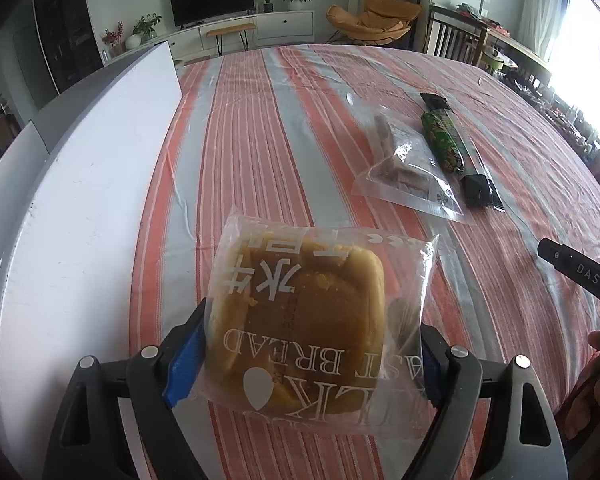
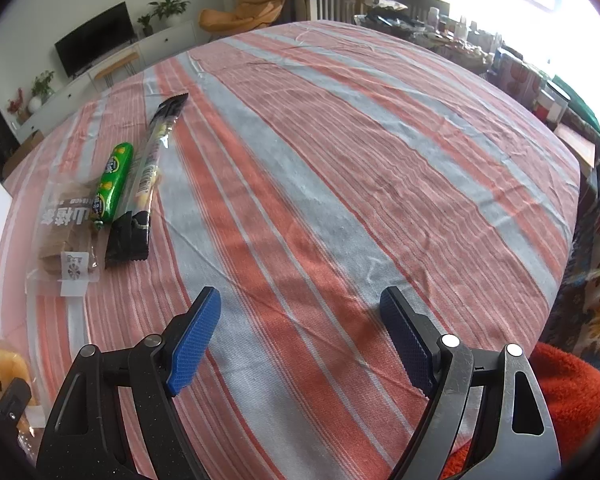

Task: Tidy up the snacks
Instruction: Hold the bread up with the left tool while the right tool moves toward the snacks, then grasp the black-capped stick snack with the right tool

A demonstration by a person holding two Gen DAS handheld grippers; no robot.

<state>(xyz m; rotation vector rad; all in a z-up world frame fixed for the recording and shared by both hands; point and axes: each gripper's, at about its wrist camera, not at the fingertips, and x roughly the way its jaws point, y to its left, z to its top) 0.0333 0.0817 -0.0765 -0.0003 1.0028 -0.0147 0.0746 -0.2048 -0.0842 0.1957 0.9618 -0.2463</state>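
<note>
Bread pack in my left tongs, right tongs empty.

My left gripper (image 1: 300, 356) clamps the bagged bread (image 1: 300, 320) wide between its blue pads, seemingly just above the striped tablecloth (image 1: 260, 140). My right gripper (image 2: 300, 336) gapes over bare cloth; the other snacks (image 2: 100, 200) lie together further along the table.

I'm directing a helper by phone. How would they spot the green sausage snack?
On the striped tablecloth, three snacks lie side by side. The green sausage is the middle one, a short glossy tube between the clear biscuit bag and the long black-ended stick pack.
</note>
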